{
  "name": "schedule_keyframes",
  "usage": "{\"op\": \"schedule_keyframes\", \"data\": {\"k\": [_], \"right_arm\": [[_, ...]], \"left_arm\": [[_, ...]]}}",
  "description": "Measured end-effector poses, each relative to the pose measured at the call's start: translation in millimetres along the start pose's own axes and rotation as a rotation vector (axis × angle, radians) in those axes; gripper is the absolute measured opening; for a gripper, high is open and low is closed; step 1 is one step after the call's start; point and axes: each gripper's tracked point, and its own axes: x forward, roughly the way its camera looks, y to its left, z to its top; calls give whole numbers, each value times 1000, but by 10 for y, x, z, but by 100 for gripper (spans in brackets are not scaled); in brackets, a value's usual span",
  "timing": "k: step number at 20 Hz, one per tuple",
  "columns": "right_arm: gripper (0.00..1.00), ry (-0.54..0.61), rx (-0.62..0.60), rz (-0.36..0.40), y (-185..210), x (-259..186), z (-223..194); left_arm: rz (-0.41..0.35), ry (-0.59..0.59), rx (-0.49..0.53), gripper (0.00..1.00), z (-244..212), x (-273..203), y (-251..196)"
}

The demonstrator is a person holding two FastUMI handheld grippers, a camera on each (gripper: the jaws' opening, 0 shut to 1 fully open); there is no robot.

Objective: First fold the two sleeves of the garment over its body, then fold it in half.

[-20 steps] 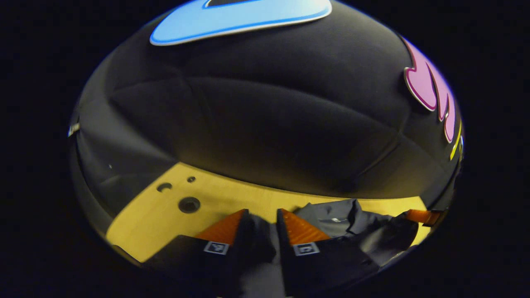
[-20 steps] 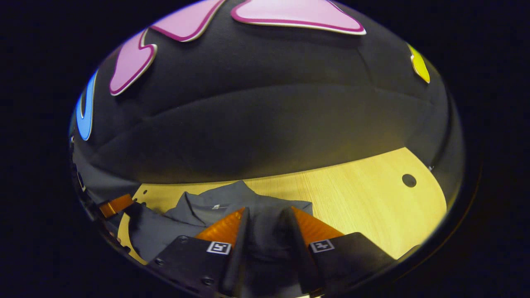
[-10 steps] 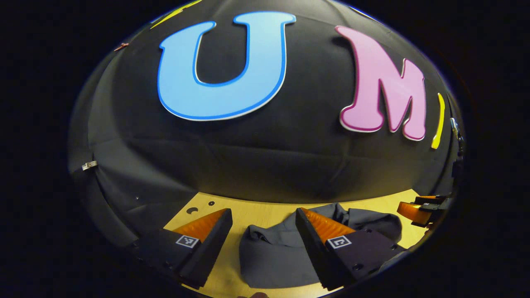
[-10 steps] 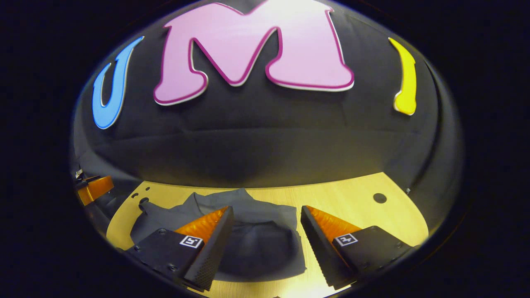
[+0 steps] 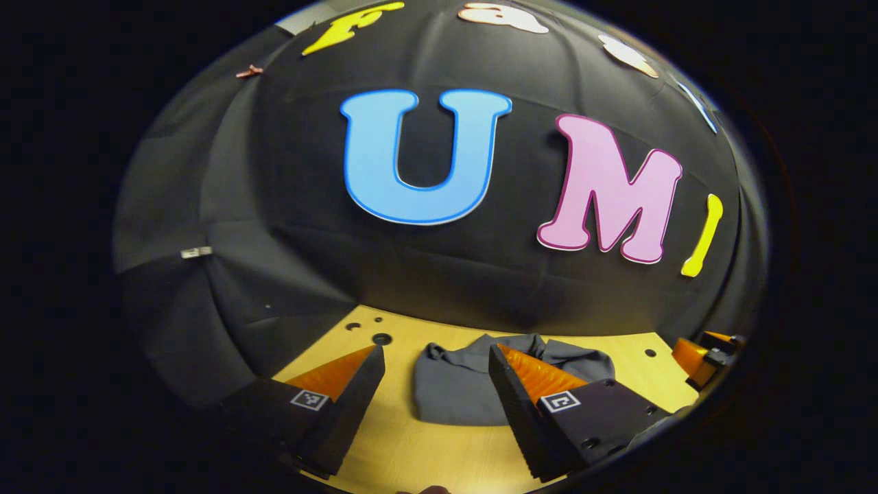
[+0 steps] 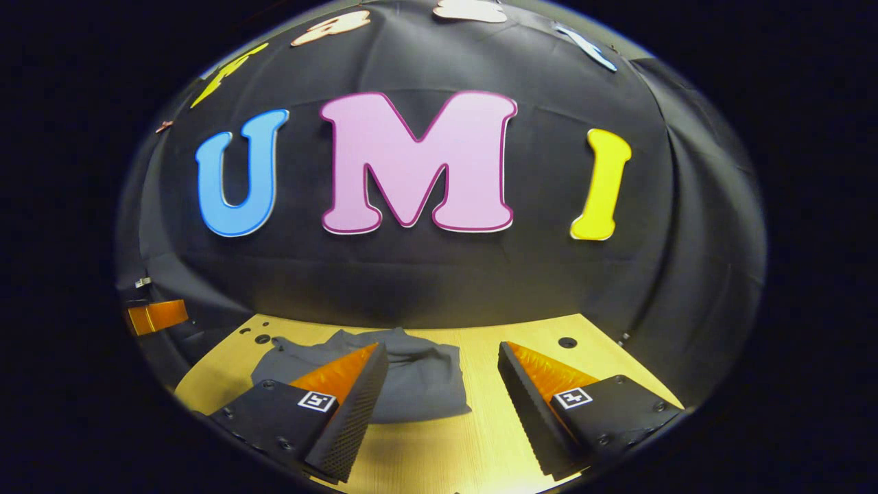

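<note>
Grey cloth garment [image 5: 459, 391] lies as a compact folded bundle on the pale wooden table [image 6: 480, 439], matching the asked fold; we hold left gripper [image 5: 432, 374] and right gripper [image 6: 442, 367] released, clear above it.

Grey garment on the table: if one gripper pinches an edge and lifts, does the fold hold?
Probably not. The garment lies in soft, rumpled layers, so it likely droops and unfolds. Pushed, it would probably bunch on the wooden table rather than slide whole.
</note>
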Motion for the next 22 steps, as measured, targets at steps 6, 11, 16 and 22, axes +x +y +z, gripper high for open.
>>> {"op": "schedule_keyframes", "data": {"k": [6,11,16,22], "right_arm": [[99,-44,25,-3,-24,-889,20],[99,41,48,-38,-83,-1323,-365],[99,66,47,-28,3,-1551,-482],[99,81,56,-44,-3,-1638,-594]], "left_arm": [[-47,-16,52,96,-274,-905,100],[-114,-3,39,96,-437,-1266,68],[-157,1,62,96,-428,-1264,-71],[-222,32,118,96,-661,-1279,-226]]}}
